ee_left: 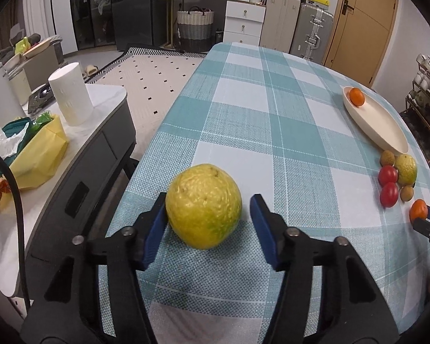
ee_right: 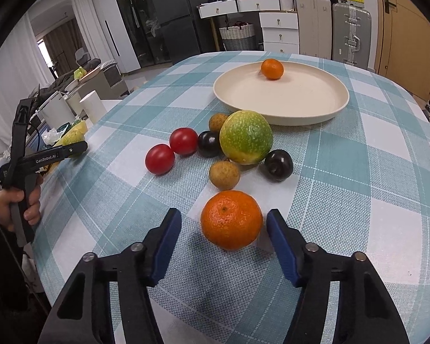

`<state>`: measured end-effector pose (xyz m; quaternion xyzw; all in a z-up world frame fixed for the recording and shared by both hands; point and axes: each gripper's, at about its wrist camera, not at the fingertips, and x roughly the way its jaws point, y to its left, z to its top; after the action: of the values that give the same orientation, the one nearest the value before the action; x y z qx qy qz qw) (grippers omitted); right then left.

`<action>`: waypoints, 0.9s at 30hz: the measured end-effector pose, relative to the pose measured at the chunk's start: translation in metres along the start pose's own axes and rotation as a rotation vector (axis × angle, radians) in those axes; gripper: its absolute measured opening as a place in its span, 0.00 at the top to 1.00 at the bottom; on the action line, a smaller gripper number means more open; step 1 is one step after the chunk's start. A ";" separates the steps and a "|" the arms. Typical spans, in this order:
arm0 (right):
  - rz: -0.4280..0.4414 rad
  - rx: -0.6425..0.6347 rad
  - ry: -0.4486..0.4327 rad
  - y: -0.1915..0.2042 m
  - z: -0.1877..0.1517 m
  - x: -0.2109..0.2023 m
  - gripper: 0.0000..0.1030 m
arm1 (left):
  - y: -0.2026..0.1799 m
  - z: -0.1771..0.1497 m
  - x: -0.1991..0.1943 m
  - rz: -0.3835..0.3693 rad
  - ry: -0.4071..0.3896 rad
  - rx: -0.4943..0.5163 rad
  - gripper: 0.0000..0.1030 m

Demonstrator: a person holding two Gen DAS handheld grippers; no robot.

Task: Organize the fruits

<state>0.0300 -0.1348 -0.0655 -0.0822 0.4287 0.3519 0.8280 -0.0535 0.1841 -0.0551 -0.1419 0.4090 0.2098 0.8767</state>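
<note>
While both tongs stand apart around their fruits, neither is clamped yet: the left tongs [ee_left: 207, 223] straddle a yellow guava [ee_left: 203, 206], whose left side touches or nearly touches the left pad, with a clear gap on the right. The right tongs [ee_right: 223, 246] bracket a mandarin [ee_right: 231, 219], a gap showing on the left and hardly any on the right. Both fruits sit on the checked tabletop [ee_right: 358, 172].

To grip well, I would centre each fruit before closing, so the pads meet at its widest part (a round fruit squeezed off-centre tends to roll away). Close gently; the guava looks soft-skinned.

Beyond the right tongs lie a longan [ee_right: 224, 175], two dark plums [ee_right: 278, 165], a green-yellow guava [ee_right: 246, 137] and two tomatoes [ee_right: 159, 159]. Farther on, the cream plate [ee_right: 301, 114] already carries a second mandarin [ee_right: 272, 68], the likely destination.
</note>
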 end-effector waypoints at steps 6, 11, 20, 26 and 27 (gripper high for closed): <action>-0.015 0.000 0.002 -0.002 0.002 0.001 0.54 | -0.002 -0.002 0.000 -0.023 -0.002 0.005 0.56; -0.014 0.002 -0.004 -0.003 0.002 0.001 0.59 | -0.015 -0.005 -0.006 -0.055 -0.012 0.022 0.56; -0.014 -0.001 -0.021 -0.004 0.003 -0.002 0.60 | -0.069 -0.006 -0.019 -0.162 -0.046 0.111 0.56; -0.023 0.005 -0.056 -0.006 0.009 -0.011 0.60 | -0.103 -0.002 -0.027 -0.217 -0.076 0.174 0.56; -0.024 0.007 -0.061 -0.007 0.010 -0.012 0.60 | -0.108 -0.001 -0.028 -0.224 -0.080 0.182 0.56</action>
<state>0.0367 -0.1420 -0.0513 -0.0736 0.4033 0.3428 0.8452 -0.0177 0.0823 -0.0252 -0.0981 0.3726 0.0783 0.9195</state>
